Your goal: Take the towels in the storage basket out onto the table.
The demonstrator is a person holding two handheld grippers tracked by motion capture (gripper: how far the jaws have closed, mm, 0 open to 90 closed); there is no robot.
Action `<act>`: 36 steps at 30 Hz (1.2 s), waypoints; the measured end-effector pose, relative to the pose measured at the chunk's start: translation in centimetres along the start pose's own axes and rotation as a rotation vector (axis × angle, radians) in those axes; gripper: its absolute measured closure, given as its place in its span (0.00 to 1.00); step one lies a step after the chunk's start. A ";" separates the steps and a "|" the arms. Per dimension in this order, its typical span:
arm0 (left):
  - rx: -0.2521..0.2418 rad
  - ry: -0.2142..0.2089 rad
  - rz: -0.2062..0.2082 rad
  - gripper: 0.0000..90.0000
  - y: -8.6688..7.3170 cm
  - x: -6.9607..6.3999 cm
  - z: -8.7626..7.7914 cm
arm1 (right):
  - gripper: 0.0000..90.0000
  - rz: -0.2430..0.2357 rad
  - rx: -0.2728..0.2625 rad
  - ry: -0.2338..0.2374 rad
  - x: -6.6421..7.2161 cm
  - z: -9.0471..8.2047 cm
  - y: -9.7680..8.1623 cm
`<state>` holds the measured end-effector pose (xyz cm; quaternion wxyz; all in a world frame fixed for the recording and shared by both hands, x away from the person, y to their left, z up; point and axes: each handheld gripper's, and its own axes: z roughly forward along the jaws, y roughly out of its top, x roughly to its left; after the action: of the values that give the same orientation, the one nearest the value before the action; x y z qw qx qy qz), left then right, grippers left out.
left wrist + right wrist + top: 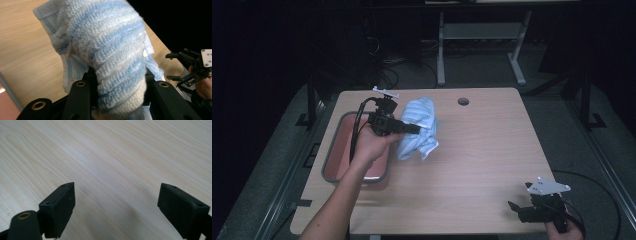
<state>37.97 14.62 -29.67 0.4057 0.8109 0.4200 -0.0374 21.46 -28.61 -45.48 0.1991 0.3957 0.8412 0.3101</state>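
A blue-and-white striped towel [419, 127] hangs bunched in the air, just right of the tub. My left gripper [414, 128] is shut on it; in the left gripper view the terry towel [110, 55] bulges up between the two black jaws and hides their tips. My right gripper [514, 207] rests low at the table's front right corner, a hand behind it. Its jaws stand wide apart over bare wood in the right gripper view, with the right gripper [116, 202] open and nothing between its pads. The right gripper [175, 66] also shows far off in the left gripper view.
A grey-rimmed tub with a pink inside [333, 150] sits at the table's left edge, under my left forearm. A round cable hole [463, 101] lies near the far edge. The wooden table [482, 155] stretches between the two hands. Desk legs and cables stand beyond.
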 end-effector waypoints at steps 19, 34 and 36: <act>0.038 -0.004 0.019 0.71 0.8 -1.1 3.8 | 0.15 0.004 -0.001 0.014 0.1 0.2 0.2; 0.095 0.015 0.054 0.70 1.2 -2.4 7.8 | 0.15 -0.009 -0.011 0.014 0.0 0.1 0.2; 0.101 0.021 0.061 0.70 1.2 -2.7 8.3 | 0.15 -0.015 -0.013 0.014 0.0 0.1 0.2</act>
<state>39.44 6.81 -33.38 0.3608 0.8431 0.3969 -0.0379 21.64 -28.44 -45.40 0.1981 0.3860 0.8434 0.3168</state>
